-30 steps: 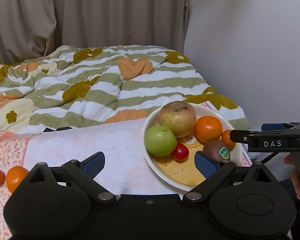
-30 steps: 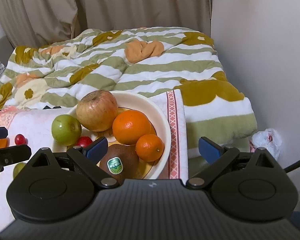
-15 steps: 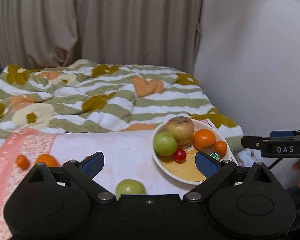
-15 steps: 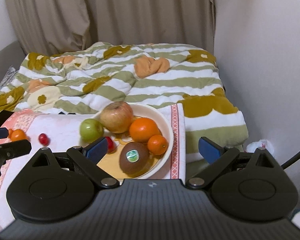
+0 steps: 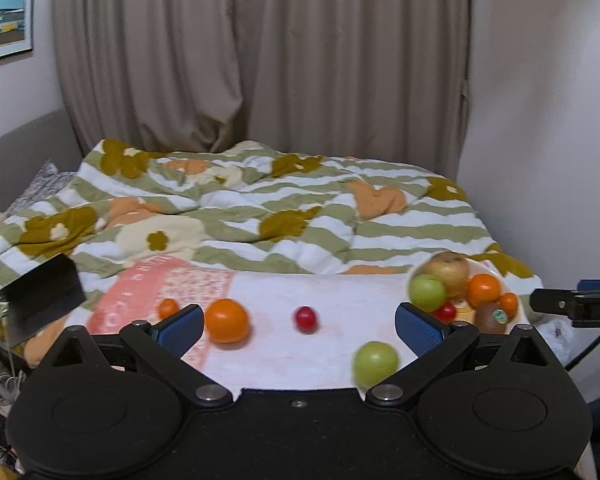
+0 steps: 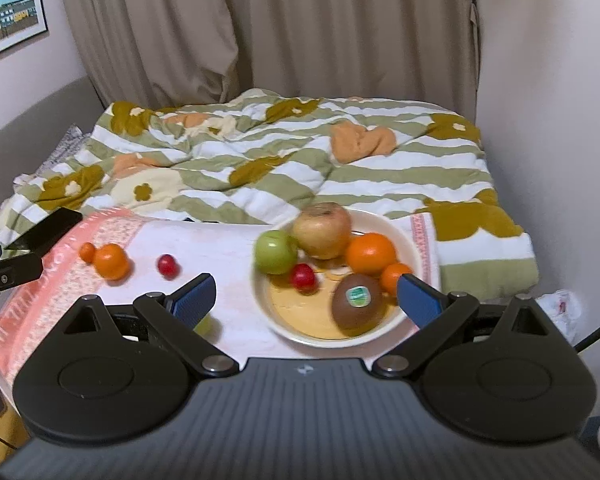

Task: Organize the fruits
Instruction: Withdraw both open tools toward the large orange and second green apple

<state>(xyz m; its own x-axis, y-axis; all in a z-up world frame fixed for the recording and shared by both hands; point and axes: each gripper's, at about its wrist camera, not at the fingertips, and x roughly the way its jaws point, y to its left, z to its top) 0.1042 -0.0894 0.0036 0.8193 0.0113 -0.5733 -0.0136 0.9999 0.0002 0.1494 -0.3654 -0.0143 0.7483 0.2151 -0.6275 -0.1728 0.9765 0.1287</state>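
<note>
A cream plate (image 6: 414,254) holds a large apple (image 6: 322,232), a green apple (image 6: 275,252), two oranges, a kiwi (image 6: 356,306) and a small red fruit. On the pink cloth (image 5: 352,300) lie an orange (image 5: 226,320), a smaller orange (image 5: 168,308), a red fruit (image 5: 305,318) and a green apple (image 5: 375,363). My left gripper (image 5: 300,330) hangs above the cloth's near edge, its jaws opening with nothing between them. My right gripper (image 6: 306,296) stands open and empty above the plate's near side. The plate (image 5: 516,304) sits far right in the left wrist view.
A green-and-white striped quilt (image 5: 280,216) covers the bed behind the cloth, with curtains beyond. A wall runs close on the right. A black flat object (image 5: 40,296) juts in at the cloth's left end. A white bag (image 6: 560,304) lies low on the right.
Both grippers have pulled back and risen, so the plate looks smaller. The loose fruits on the cloth have come into the left wrist view. No fruit has moved.
</note>
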